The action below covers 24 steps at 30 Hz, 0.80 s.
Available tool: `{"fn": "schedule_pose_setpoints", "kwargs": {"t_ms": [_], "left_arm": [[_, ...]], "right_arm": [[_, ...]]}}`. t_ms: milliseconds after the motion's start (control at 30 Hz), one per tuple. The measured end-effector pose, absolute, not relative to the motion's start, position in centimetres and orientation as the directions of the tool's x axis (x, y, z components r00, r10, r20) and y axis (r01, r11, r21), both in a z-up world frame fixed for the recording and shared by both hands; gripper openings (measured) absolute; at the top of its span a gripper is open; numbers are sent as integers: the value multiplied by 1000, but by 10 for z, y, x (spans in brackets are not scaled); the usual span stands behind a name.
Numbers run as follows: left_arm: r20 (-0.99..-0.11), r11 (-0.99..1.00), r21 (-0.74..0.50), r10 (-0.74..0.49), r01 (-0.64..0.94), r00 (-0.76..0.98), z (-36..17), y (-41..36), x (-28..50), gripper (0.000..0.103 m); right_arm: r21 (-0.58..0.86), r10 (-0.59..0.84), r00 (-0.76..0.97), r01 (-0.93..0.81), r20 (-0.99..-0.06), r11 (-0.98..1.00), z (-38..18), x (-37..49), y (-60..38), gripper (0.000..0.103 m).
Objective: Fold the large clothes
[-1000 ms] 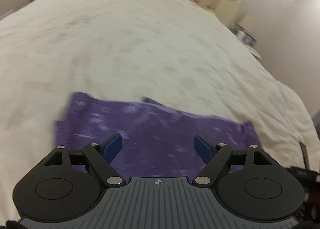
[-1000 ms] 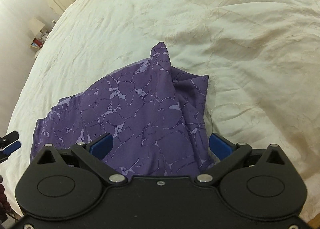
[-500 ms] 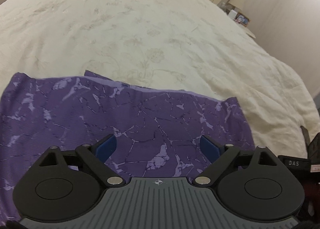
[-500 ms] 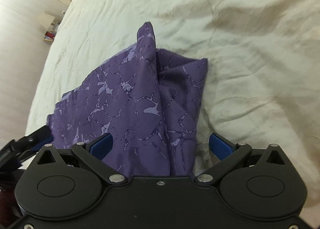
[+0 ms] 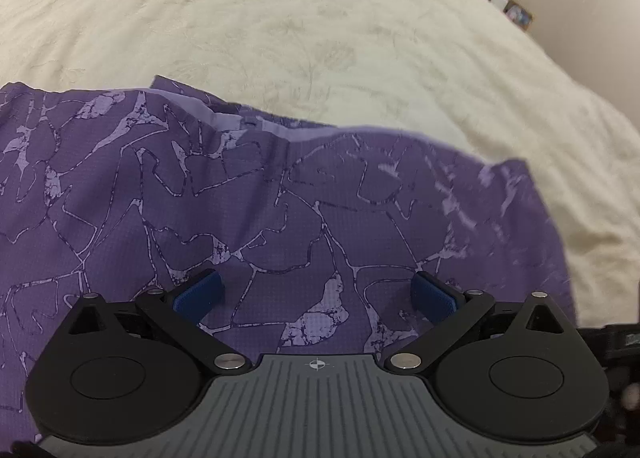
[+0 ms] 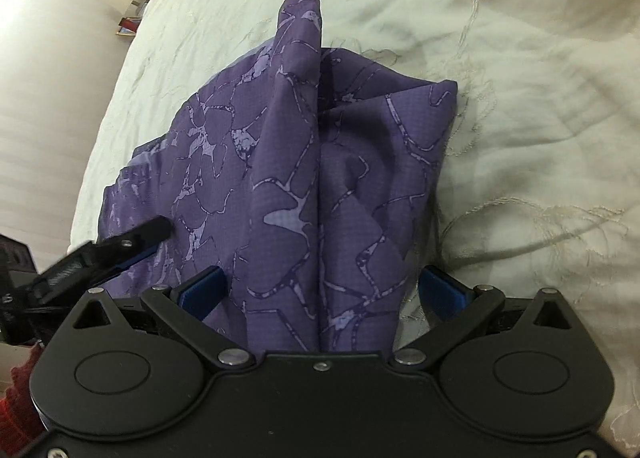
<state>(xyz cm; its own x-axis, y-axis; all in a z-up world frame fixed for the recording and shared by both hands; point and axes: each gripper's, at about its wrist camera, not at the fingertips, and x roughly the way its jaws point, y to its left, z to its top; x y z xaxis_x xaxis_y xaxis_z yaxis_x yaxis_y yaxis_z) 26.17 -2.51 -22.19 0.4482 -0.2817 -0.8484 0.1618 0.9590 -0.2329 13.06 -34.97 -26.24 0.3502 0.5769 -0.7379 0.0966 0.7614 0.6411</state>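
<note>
A purple garment with a pale cracked pattern lies folded on the cream bedspread. My left gripper is open just above its near part, blue pads wide apart. In the right wrist view the garment is bunched, with a raised ridge running down its middle and a pointed corner at the far end. My right gripper is open, and the cloth runs between its pads and under the body. The left gripper shows at the garment's left edge in that view.
The bed's left edge drops off beside a pale wall. A nightstand with small items stands at the far right corner. Wrinkled bedspread lies to the right of the garment.
Both grippers have come down closer to the garment, which now fills more of each view. The left gripper has moved in at the garment's left edge. Both stay open.
</note>
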Motion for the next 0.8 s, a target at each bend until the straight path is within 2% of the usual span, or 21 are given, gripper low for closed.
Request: {"fn": "schedule_pose_setpoints", "kwargs": {"t_ms": [267, 300, 333, 367, 433, 467, 533, 667, 800], "left_arm": [[-884, 978, -152, -199, 142, 423, -218, -40, 265, 100], [-880, 981, -146, -186, 125, 436, -213, -41, 265, 95], [-866, 982, -149, -185, 114, 465, -207, -41, 265, 76], [-853, 983, -152, -184, 105, 488, -202, -43, 265, 65], [-836, 981, -175, -195, 87, 513, -195, -45, 266, 62], [-829, 977, -195, -212, 88, 517, -194, -45, 269, 52], [-829, 979, -192, -201, 72, 522, -196, -45, 275, 41], [-842, 970, -244, -217, 11, 493, -212, -34, 288, 30], [-848, 965, -261, -237, 15, 474, -221, -28, 294, 29]], "right_arm": [[606, 548, 356, 67, -757, 793, -258, 127, -342, 103], [601, 543, 357, 68, -760, 796, -257, 127, -339, 103], [599, 542, 358, 67, -761, 798, -258, 128, -337, 103], [601, 543, 358, 65, -759, 797, -258, 128, -338, 103], [612, 555, 359, 62, -750, 788, -259, 128, -340, 103], [618, 561, 360, 61, -746, 783, -260, 129, -339, 103], [630, 574, 354, 57, -738, 774, -260, 129, -341, 103], [650, 600, 336, 48, -726, 758, -263, 131, -349, 103], [676, 627, 326, 50, -707, 735, -264, 135, -357, 103]]}}
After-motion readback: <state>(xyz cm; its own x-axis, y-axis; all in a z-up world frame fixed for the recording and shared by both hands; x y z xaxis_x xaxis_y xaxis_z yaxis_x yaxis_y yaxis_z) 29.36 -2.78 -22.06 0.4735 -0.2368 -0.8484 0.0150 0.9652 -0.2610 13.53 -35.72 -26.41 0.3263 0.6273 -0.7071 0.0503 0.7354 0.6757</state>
